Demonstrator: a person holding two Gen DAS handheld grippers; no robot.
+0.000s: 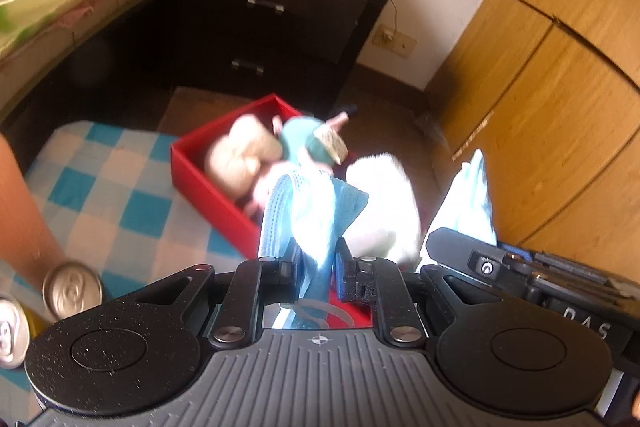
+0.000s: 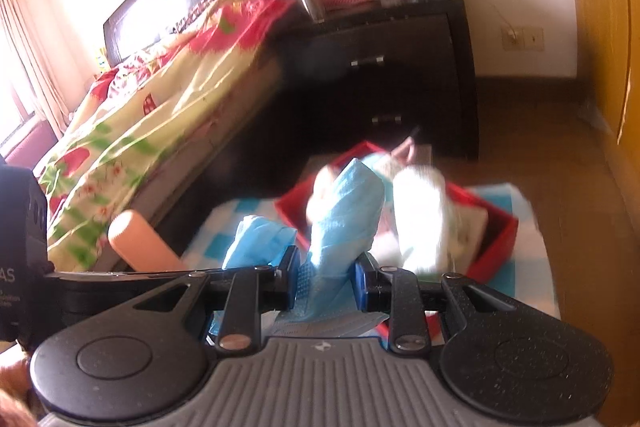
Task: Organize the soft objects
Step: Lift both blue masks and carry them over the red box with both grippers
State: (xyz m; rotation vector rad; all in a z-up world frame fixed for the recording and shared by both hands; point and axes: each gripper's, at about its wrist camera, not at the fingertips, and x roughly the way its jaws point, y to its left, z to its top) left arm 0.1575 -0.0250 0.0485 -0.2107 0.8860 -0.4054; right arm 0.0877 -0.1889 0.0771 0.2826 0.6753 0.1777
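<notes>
Blur smears the soft toys in the red box (image 1: 192, 167), so their shapes stay unclear. Above that box, left gripper (image 1: 316, 267) and right gripper (image 2: 326, 275) each pinch the blue cloth (image 1: 296, 203).

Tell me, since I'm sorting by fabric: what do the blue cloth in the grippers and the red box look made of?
Blue cloth: seemingly a soft woven towel, matte, with ribbed rows, draping limply. Red box: likely cardboard, smooth matte, with thin stiff straight walls.
</notes>
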